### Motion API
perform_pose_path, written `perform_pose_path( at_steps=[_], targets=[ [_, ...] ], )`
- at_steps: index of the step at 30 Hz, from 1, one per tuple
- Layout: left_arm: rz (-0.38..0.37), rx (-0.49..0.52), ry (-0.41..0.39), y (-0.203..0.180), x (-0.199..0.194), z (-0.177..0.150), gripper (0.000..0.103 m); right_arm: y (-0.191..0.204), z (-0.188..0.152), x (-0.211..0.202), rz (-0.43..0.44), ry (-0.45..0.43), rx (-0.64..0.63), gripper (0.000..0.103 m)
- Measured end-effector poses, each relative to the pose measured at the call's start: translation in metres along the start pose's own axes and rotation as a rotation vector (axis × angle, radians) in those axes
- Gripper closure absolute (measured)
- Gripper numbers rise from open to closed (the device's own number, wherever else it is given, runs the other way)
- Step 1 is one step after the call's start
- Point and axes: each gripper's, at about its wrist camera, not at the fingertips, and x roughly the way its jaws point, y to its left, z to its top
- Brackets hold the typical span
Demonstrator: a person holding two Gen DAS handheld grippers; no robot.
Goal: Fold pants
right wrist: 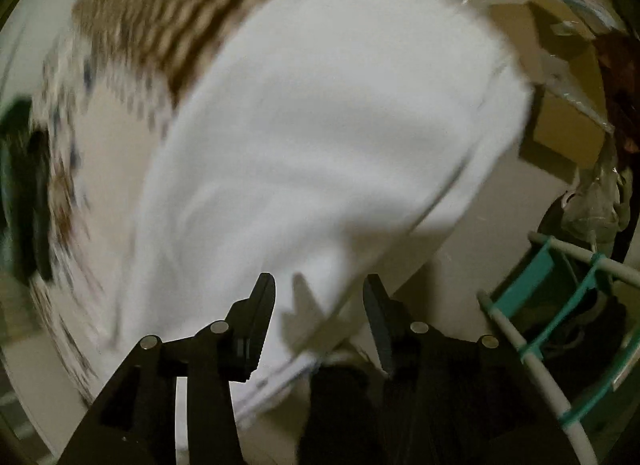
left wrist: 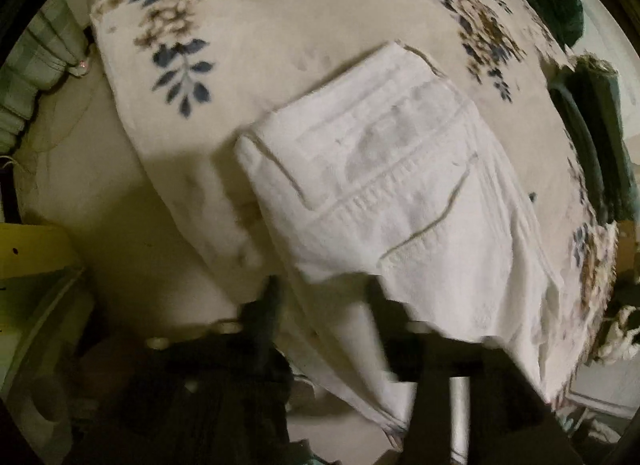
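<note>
Both wrist cameras look down, close, over white pants (left wrist: 400, 193) (right wrist: 320, 137), their shared view, from opposite ends.

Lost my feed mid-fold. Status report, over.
Left gripper open, right gripper open. White pants folded on floral blanket. Nothing blocking.

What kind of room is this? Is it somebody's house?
Probably a bedroom at home: white pants lie on a floral blanket over what looks like a bed, with a cardboard box and a green-and-white rack nearby.

No readable text, label or number shows anywhere.
</note>
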Motion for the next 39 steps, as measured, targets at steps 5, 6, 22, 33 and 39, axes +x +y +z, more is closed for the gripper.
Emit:
perform_pose_path(
  at_steps=[5,6,22,33,39],
  targets=[
    [-0.022,-0.082,0.006,0.013,0.025,0.007,0.041,-0.049,0.034,-0.008,0.045,-0.062,0.178,0.055],
    [-0.025,-0.084,-0.004,0.012,0.028,0.008,0.041,-0.054,0.045,-0.008,0.053,-0.064,0.203,0.055],
    [-0.011,0.01,-0.061,0.011,0.034,0.025,0.088,-0.077,0.056,-0.016,0.114,-0.044,0.198,0.082],
    [0.002,0.034,-0.063,0.011,0.035,0.023,0.088,-0.064,0.056,0.006,0.045,-0.147,0.231,0.097],
    [0.005,0.039,-0.051,0.011,0.036,0.025,0.088,-0.084,0.049,-0.011,-0.006,-0.169,0.247,0.099]
  ],
)
